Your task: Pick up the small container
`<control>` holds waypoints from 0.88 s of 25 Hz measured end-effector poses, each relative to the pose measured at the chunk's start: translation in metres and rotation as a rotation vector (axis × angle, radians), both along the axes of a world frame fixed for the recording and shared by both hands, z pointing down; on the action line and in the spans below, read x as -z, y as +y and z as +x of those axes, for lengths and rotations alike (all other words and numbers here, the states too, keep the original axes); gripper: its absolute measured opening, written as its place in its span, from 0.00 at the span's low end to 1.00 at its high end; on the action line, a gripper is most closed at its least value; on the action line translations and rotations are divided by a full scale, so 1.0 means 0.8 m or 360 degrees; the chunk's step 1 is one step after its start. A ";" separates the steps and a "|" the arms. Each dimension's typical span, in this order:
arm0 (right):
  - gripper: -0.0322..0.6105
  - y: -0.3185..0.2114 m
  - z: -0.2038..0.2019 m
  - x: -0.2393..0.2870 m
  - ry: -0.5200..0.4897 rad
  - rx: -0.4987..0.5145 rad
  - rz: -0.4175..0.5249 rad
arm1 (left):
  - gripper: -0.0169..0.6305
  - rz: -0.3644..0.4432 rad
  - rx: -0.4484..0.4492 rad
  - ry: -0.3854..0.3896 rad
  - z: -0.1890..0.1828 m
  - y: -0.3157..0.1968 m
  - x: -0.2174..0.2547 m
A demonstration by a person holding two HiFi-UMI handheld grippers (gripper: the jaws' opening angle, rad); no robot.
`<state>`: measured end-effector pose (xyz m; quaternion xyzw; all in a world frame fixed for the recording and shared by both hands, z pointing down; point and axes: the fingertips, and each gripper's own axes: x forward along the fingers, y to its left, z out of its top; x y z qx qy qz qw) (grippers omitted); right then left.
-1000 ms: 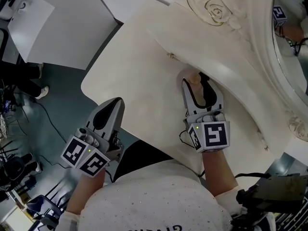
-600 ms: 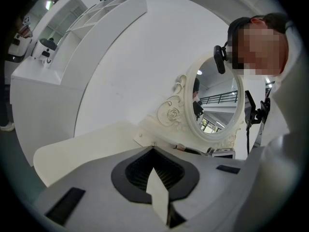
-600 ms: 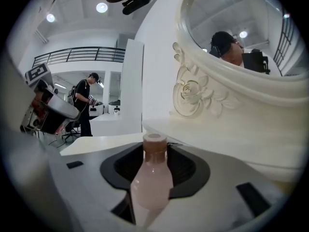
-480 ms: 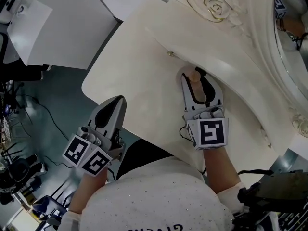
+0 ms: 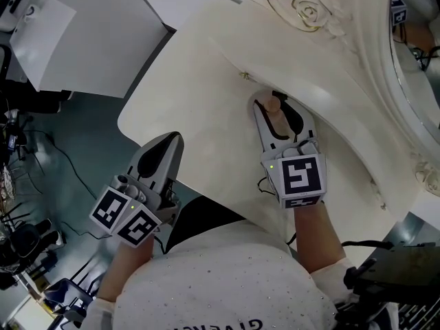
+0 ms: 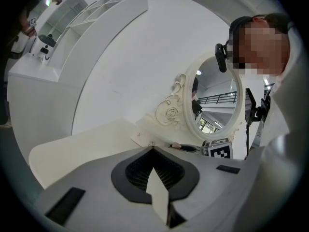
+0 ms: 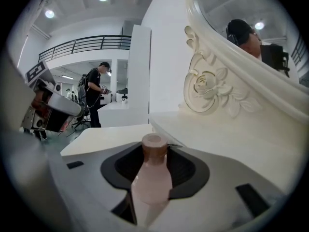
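closing right fingers [image 7: 219, 180] on small container [image 7: 150, 178]

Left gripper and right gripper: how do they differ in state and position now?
The left gripper is empty, jaws together; the right gripper has just been closing its jaws on the small container. The left gripper hangs at the table edge; the right gripper reaches over it. Both are grey with black pads.

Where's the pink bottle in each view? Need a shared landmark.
Head view: bottle, centre, slightly right.
Left gripper view: tiny, centre, just under the mirror.
Right gripper view: bottom centre, close up.
Shared landmark: carved rose, in all three.
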<state>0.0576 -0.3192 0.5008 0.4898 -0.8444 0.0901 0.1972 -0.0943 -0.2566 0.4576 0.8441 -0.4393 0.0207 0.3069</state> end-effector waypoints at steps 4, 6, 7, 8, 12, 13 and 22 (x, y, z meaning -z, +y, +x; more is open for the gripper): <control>0.28 -0.002 0.001 -0.002 0.0007 -0.0029 -0.0013 | 0.03 0.0022 -0.0015 -0.0005 -0.001 0.001 0.009; 0.28 -0.003 0.003 -0.004 -0.0003 -0.0044 -0.0011 | 0.03 0.0042 -0.0017 -0.0015 -0.003 0.002 0.015; 0.28 -0.003 0.003 -0.005 -0.0009 -0.0051 -0.0007 | 0.03 0.0054 -0.0015 -0.0020 -0.005 0.004 0.018; 0.28 -0.004 0.003 -0.005 -0.0014 -0.0058 0.0004 | 0.03 0.0067 -0.0011 -0.0025 -0.008 0.005 0.022; 0.28 -0.004 0.003 -0.004 -0.0023 -0.0071 0.0062 | 0.03 0.0107 0.0032 -0.0028 -0.024 0.013 0.038; 0.28 -0.004 0.003 -0.003 -0.0026 -0.0075 0.0073 | 0.03 0.0114 0.0046 -0.0025 -0.028 0.016 0.042; 0.28 -0.004 0.004 -0.005 -0.0049 -0.0137 0.0130 | 0.03 0.0225 0.0103 0.0103 -0.053 0.034 0.078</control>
